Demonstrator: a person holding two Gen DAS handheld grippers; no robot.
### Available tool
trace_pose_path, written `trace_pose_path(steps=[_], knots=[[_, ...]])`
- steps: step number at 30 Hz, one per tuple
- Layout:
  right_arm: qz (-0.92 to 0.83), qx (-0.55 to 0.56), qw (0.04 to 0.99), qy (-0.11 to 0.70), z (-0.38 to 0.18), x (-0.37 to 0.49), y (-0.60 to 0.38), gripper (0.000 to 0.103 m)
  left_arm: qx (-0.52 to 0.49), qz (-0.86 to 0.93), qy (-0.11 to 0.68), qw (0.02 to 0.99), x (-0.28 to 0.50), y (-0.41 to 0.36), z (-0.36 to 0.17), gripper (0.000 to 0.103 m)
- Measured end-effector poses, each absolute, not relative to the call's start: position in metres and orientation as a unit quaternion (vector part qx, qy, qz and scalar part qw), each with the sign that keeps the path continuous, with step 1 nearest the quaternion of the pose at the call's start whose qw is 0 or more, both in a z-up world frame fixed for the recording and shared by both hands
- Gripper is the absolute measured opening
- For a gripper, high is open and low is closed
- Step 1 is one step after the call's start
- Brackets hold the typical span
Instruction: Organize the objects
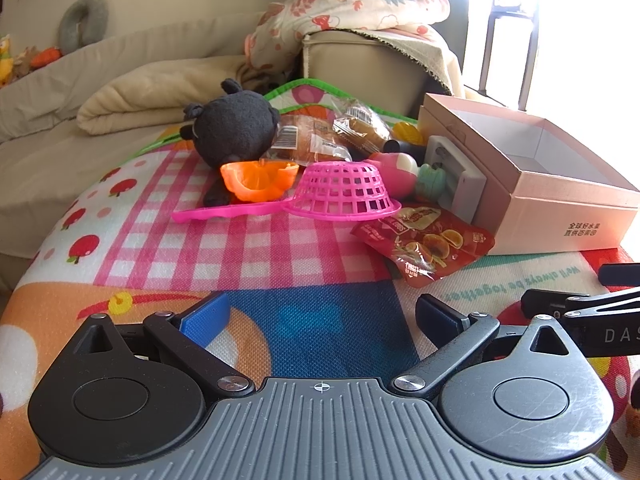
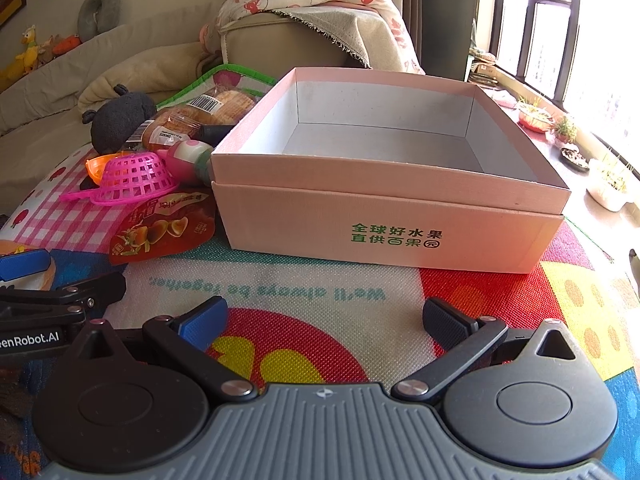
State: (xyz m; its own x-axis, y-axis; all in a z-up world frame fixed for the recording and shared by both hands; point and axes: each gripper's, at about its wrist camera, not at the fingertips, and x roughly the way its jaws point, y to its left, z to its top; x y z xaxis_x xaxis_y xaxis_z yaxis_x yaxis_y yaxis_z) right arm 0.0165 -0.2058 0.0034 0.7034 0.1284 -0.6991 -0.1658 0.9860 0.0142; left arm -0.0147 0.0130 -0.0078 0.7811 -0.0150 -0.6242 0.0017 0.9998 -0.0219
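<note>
An open, empty pink cardboard box [image 2: 384,224] stands on the colourful play mat [image 2: 320,292]; it also shows in the left wrist view [image 1: 560,216]. Left of it lies a pile: a pink plastic strainer [image 1: 340,190], a red snack pouch [image 1: 428,244], an orange toy piece [image 1: 256,180], a black plush toy [image 1: 232,124], wrapped bread [image 1: 316,138] and a pink-and-white toy bottle [image 1: 394,172]. My left gripper [image 1: 322,318] is open and empty, short of the strainer. My right gripper [image 2: 324,318] is open and empty, in front of the box.
A grey-white rectangular gadget [image 1: 456,176] leans against the box's left side. A beige sofa with a cream blanket [image 1: 160,92] and a floral quilt [image 1: 344,8] lies behind the mat. Potted plants [image 2: 608,180] line the window sill on the right.
</note>
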Motion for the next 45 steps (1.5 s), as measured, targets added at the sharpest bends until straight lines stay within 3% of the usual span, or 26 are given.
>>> trace_pose_path(steps=[7, 16, 26, 32, 38, 41, 45], knots=[[0.075, -0.029, 0.918, 0.388, 0.004, 0.018, -0.204, 0.103, -0.037, -0.026, 0.331, 0.943, -0.022, 0.026, 0.001, 0.102], [0.107, -0.021, 0.917, 0.383, 0.009, 0.014, -0.209, 0.103, -0.032, -0.026, 0.276, 0.960, -0.032, 0.050, 0.026, 0.102], [0.078, -0.012, 0.958, 0.274, 0.029, -0.017, -0.213, 0.103, -0.038, -0.061, 0.259, 0.963, -0.026, 0.057, 0.032, 0.102], [0.096, -0.044, 0.958, 0.266, 0.028, -0.027, -0.206, 0.103, -0.011, -0.069, 0.251, 0.965, 0.007, 0.055, 0.036, 0.102], [0.094, -0.034, 0.957, 0.273, 0.025, -0.026, -0.208, 0.103, -0.073, -0.011, 0.282, 0.957, 0.064, 0.095, 0.030, 0.102], [0.098, -0.037, 0.955, 0.278, 0.023, -0.025, -0.206, 0.103, -0.030, 0.006, 0.259, 0.966, 0.092, 0.096, 0.035, 0.102], [0.099, -0.050, 0.953, 0.281, 0.022, -0.025, -0.201, 0.103, -0.032, 0.024, 0.286, 0.958, 0.141, 0.104, 0.027, 0.102]])
